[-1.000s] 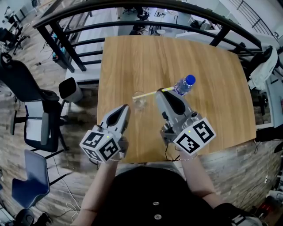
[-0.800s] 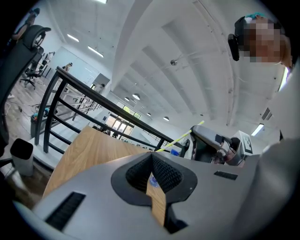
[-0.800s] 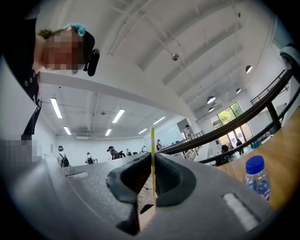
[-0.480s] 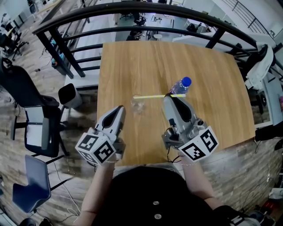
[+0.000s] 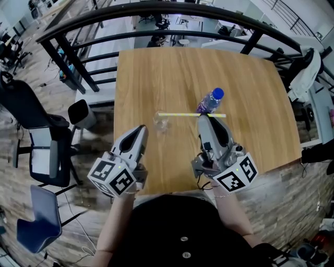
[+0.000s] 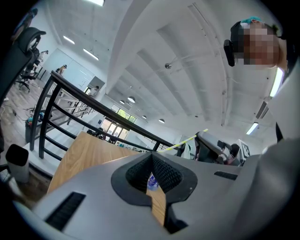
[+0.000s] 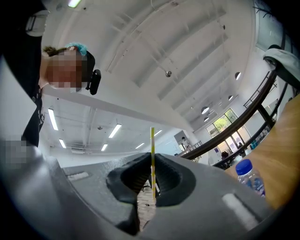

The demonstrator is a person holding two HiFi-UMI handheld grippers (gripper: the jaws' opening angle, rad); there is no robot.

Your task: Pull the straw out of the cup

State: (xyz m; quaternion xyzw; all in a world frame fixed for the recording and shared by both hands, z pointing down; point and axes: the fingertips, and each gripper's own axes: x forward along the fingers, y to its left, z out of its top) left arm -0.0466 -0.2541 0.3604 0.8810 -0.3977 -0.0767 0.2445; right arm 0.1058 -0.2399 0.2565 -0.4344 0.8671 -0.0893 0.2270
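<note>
A small clear cup (image 5: 163, 123) stands on the wooden table (image 5: 156, 73). My right gripper (image 5: 207, 118) is shut on a thin yellow straw (image 5: 182, 114), pinching it near its right end. The straw lies level across the picture, its free left end hanging just above the cup, apparently out of it. In the right gripper view the straw (image 7: 152, 145) stands upright between the pads of the gripper (image 7: 151, 183). My left gripper (image 5: 142, 129) hovers near the cup's front left, shut and holding nothing. From the left gripper (image 6: 152, 180) the straw (image 6: 185, 142) shows in the air.
A clear water bottle with a blue cap (image 5: 210, 101) stands just behind the right gripper's tip, also in the right gripper view (image 7: 248, 178). A black railing (image 5: 156, 10) runs behind the table. Office chairs (image 5: 31, 125) stand on the floor at the left.
My right gripper has moved right and up with the straw. The straw swung from slanting down into the cup to level above it. The left gripper has hardly shifted.
</note>
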